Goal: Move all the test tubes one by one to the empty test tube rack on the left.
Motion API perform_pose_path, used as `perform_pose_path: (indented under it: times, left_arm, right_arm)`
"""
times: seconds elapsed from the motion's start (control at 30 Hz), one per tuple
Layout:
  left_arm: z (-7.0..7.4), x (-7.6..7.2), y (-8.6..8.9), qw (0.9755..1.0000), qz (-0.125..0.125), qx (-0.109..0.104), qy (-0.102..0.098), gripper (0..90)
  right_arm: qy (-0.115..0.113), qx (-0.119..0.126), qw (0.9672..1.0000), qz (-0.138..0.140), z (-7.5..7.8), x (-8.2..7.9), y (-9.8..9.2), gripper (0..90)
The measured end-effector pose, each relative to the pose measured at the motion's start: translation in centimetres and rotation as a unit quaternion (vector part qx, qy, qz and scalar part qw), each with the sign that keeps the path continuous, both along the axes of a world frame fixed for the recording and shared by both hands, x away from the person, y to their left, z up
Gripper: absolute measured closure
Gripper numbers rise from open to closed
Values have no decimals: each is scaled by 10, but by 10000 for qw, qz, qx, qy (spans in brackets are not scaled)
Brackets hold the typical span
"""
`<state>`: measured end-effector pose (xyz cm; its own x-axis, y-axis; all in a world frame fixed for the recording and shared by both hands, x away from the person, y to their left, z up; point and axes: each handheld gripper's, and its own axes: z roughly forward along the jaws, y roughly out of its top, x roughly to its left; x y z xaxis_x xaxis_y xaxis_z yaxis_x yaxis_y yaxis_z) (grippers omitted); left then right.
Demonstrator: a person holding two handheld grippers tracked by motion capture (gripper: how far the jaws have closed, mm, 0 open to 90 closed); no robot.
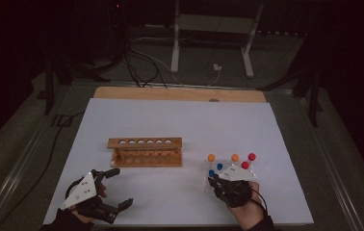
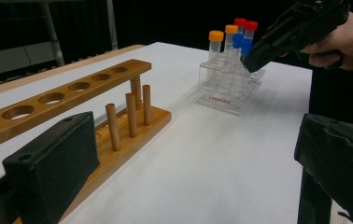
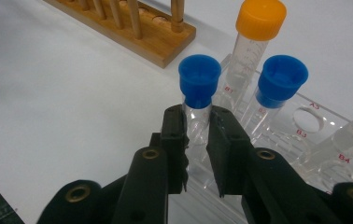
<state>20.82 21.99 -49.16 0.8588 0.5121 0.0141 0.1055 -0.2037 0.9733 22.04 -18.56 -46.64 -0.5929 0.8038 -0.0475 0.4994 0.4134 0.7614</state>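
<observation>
Nearest the lens, the right gripper (image 3: pixel 196 135) is seen clamped on a blue-capped tube (image 3: pixel 198 100) just below its cap, the tube standing upright in the clear plastic rack (image 3: pixel 305 135) at the table's (image 1: pixel 180 120) right front. Six capped tubes are counted in that rack: two blue, two orange (image 1: pixel 211 157) and two red (image 1: pixel 252 156). One wooden rack (image 1: pixel 145 151), with six round holes in its top bar, lies toward the left. The left gripper (image 1: pixel 116 188) is held wide open, with nothing between its jaws.
</observation>
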Motion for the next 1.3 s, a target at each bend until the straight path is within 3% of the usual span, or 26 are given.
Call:
perform_pose_path:
  times: [0.3, 0.6, 0.77, 0.87, 1.03, 1.17, 1.3]
  left_arm:
    - [0, 0, 0, 10000, 6, 1, -2, 4]
    - [0, 0, -1, 10000, 39, 84, 19, 4]
    - [1, 1, 0, 9997, 175, 70, 134, 4]
    - [3, 1, 0, 9997, 132, 28, 192, 4]
    - [8, -2, -5, 9999, 84, 69, 49, 4]
    - [20, -4, -17, 9993, -252, 28, 268, 4]
    - [29, -4, -28, 9987, -400, 38, 305, 4]
  right_arm:
    - [-155, 67, 9999, 40, 6, -3, -2, 772]
    - [-526, 219, 9983, 94, 31, -13, -5, 772]
    - [-653, 238, 9975, 128, 40, -17, -6, 772]
    - [-767, 325, 9964, 166, 48, -21, -7, 772]
    - [-926, 420, 9944, 288, 59, -27, -2, 771]
    - [-873, 491, 9938, 482, 61, -28, 7, 771]
    - [-732, 486, 9939, 667, 55, -26, 18, 771]
